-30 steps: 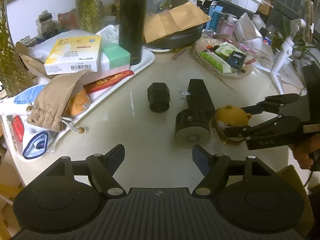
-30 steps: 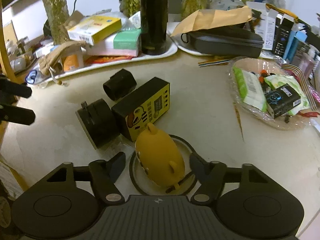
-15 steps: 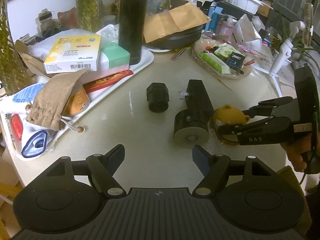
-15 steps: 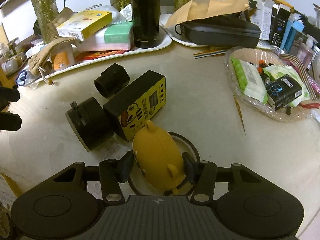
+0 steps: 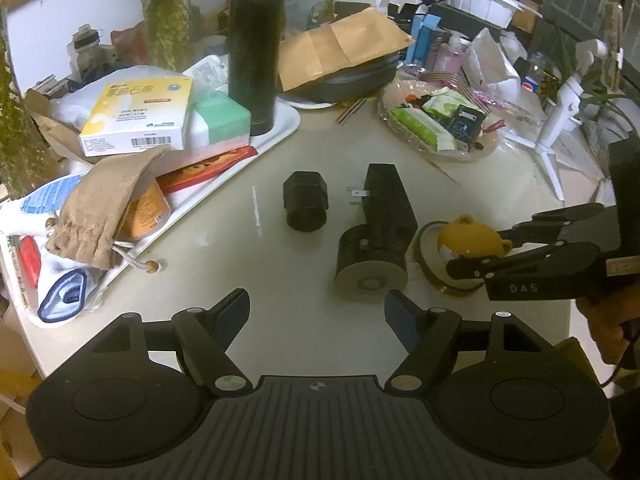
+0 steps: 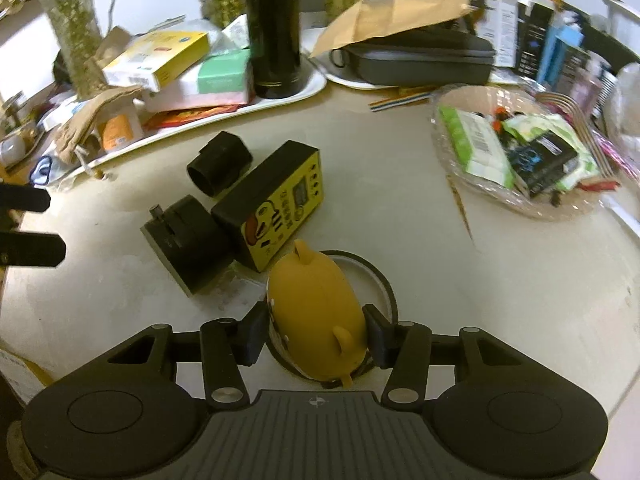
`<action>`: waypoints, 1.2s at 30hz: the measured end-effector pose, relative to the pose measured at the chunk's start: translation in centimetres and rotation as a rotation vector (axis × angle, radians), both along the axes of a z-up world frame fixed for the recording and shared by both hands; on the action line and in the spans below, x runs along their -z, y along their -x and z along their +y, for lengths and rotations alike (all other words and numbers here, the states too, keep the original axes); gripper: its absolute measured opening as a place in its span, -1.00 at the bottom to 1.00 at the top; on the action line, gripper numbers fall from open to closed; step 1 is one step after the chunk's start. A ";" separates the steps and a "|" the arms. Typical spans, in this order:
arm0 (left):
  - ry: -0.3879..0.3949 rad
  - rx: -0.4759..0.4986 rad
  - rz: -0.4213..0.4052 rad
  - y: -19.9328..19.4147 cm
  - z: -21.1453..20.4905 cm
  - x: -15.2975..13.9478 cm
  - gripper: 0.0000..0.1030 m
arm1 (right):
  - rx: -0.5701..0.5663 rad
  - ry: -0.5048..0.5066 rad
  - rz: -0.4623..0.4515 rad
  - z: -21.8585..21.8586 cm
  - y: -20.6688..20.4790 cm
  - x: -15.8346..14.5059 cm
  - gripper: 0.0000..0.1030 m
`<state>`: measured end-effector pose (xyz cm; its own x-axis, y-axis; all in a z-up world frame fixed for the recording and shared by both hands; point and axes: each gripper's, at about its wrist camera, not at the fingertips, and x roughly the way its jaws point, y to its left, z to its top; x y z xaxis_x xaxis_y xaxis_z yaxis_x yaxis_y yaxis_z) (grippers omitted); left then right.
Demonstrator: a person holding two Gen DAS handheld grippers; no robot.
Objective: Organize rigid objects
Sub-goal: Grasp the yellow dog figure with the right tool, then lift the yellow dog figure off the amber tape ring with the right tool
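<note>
My right gripper (image 6: 316,338) is shut on a yellow toy pig (image 6: 314,304), which sits over a tape ring (image 6: 380,276). In the left wrist view the pig (image 5: 468,236) and the right gripper (image 5: 476,256) are at the right. A black-and-yellow box (image 6: 276,204), a black round adapter (image 6: 188,244) and a small black cylinder (image 6: 219,164) lie just beyond the pig. My left gripper (image 5: 316,316) is open and empty, near the table's front edge, short of the round adapter (image 5: 370,264), the box (image 5: 386,200) and the cylinder (image 5: 306,200).
A white tray (image 5: 286,128) at the back left carries boxes, a tan pouch (image 5: 100,208) and a tall black flask (image 5: 252,44). A clear basket of packets (image 6: 516,148) stands right. A black case under a brown envelope (image 6: 416,56) sits behind.
My right gripper's fingers have closed from wide open onto the yellow pig. My left gripper has stayed open and nearly still.
</note>
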<state>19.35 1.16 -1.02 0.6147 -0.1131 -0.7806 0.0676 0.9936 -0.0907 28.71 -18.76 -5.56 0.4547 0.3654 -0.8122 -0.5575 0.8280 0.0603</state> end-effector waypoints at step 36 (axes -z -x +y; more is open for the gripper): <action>-0.013 0.024 0.020 -2.6 -2.6 1.7 0.44 | 0.287 -0.102 0.005 -4.1 5.5 -3.5 0.02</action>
